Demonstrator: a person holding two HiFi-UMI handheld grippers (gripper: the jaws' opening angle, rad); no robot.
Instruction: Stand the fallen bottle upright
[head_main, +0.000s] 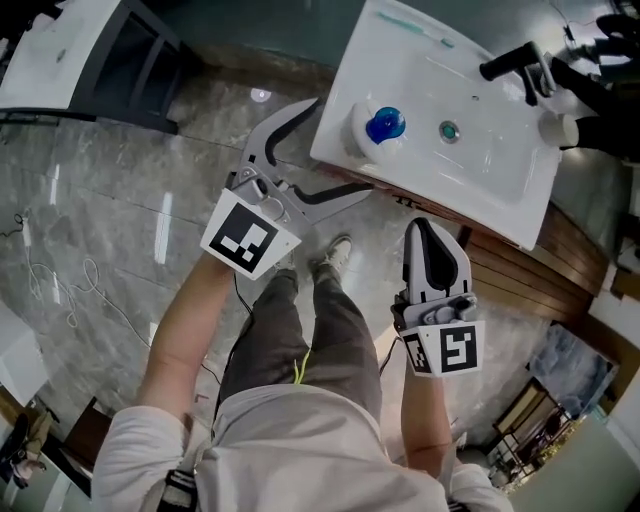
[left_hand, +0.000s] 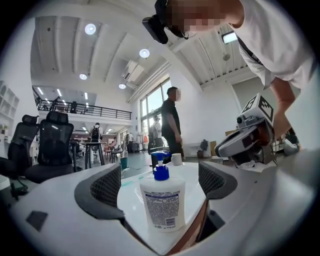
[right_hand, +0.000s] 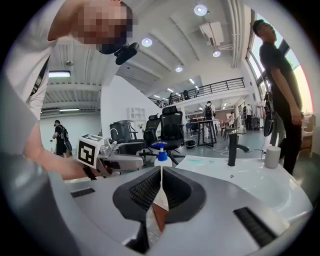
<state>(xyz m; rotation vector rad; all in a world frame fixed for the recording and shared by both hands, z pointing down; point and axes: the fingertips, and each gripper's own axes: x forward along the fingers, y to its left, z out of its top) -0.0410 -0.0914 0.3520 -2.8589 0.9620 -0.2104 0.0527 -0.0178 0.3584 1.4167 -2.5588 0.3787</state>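
The bottle (head_main: 385, 125) already stands upright at the basin's (head_main: 480, 180) left edge. The left gripper (head_main: 343, 143) gapes wide just short of it, not touching, and the right gripper (head_main: 428, 232) is closed on nothing. The bottle looks like light, smooth plastic that would tip easily, so grip the body at mid-height, not the pump.

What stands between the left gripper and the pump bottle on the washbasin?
Nothing visible does. The left gripper has its fingers apart, and the pump bottle stands upright on the corner of the washbasin, straight ahead of them. Only the bare white basin edge shows between the two.
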